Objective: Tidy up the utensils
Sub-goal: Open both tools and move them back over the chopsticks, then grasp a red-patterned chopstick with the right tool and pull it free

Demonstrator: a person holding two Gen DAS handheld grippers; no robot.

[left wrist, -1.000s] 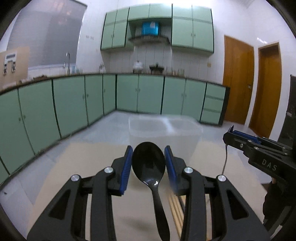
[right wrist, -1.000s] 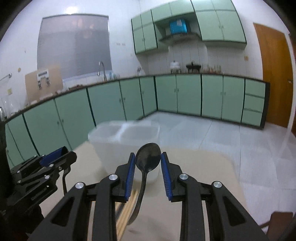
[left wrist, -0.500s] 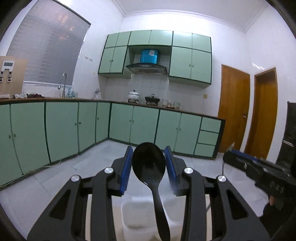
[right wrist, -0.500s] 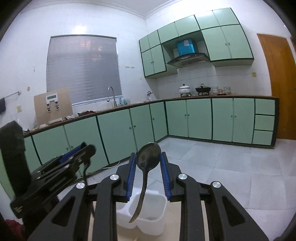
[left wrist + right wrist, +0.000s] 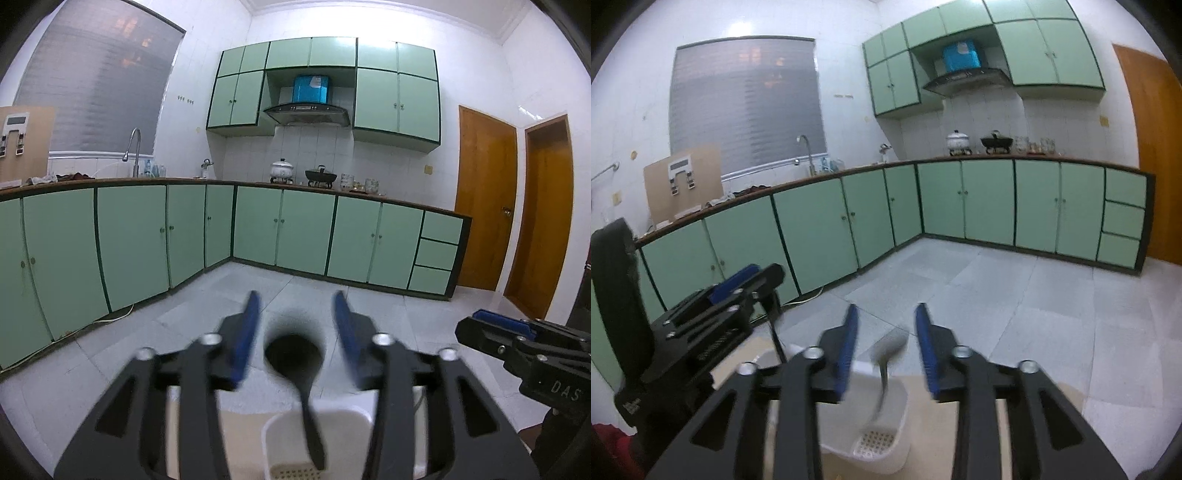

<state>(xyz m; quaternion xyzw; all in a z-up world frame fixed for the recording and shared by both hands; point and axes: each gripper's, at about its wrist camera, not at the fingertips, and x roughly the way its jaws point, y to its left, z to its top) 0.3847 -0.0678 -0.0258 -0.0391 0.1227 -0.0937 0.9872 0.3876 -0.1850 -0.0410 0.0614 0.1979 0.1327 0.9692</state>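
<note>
In the left wrist view my left gripper (image 5: 295,332) is open, its blue pads apart. A black spoon (image 5: 297,362) is blurred between and below them, free of the pads, handle down into a white utensil holder (image 5: 317,439) with a perforated bottom. In the right wrist view my right gripper (image 5: 886,343) is open too. A metal spoon (image 5: 886,354) is blurred below its pads, handle down in the white utensil holder (image 5: 897,428). Each gripper shows in the other's view, the right one (image 5: 517,343) and the left one (image 5: 713,310).
The holder stands on a beige table (image 5: 931,443). Beyond it lie a grey tiled floor (image 5: 207,325), green kitchen cabinets (image 5: 295,229) and two wooden doors (image 5: 484,199) at the right.
Both grippers have opened and let go of their spoons, which drop handle first into the white holder. The views have tilted further up from the table toward the kitchen.
</note>
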